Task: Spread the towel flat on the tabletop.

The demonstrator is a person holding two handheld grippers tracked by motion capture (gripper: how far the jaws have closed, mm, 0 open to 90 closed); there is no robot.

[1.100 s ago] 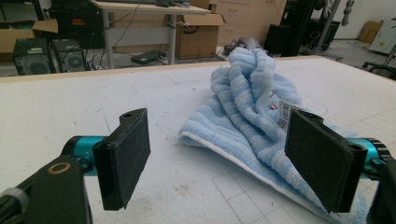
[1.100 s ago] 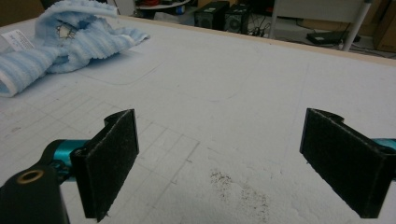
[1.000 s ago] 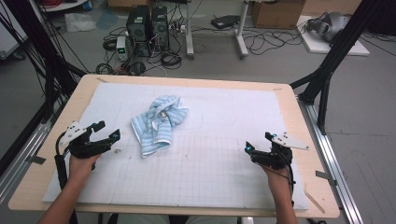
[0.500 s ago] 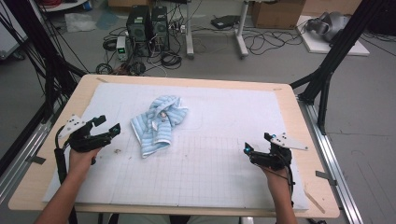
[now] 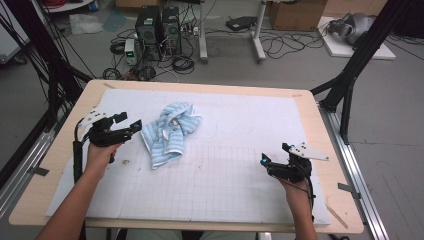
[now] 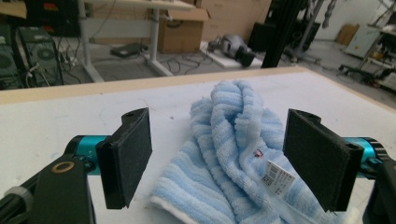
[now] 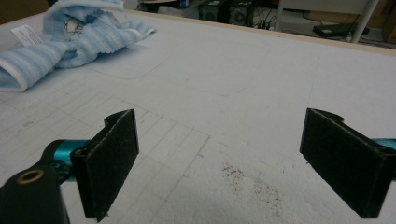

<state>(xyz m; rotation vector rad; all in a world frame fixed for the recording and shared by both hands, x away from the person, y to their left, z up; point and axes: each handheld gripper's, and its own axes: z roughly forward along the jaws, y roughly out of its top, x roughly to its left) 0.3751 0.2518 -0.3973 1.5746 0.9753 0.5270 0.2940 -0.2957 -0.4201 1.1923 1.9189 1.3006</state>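
Left gripper [image 5: 131, 126] is hovering with jaws spread wide, gripping nothing, just beside the left edge of the crumpled blue striped towel [image 5: 170, 131]. Towel is lying on the white mat [image 5: 240, 125] covering the tabletop [image 5: 60, 150], left of centre. Right gripper [image 5: 266, 162] is sitting wide open and empty, well apart from the towel.

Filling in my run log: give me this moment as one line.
left claw: open, at striped blue towel, not touching | right claw: open, over bare white grid mat | towel: crumpled, tag showing
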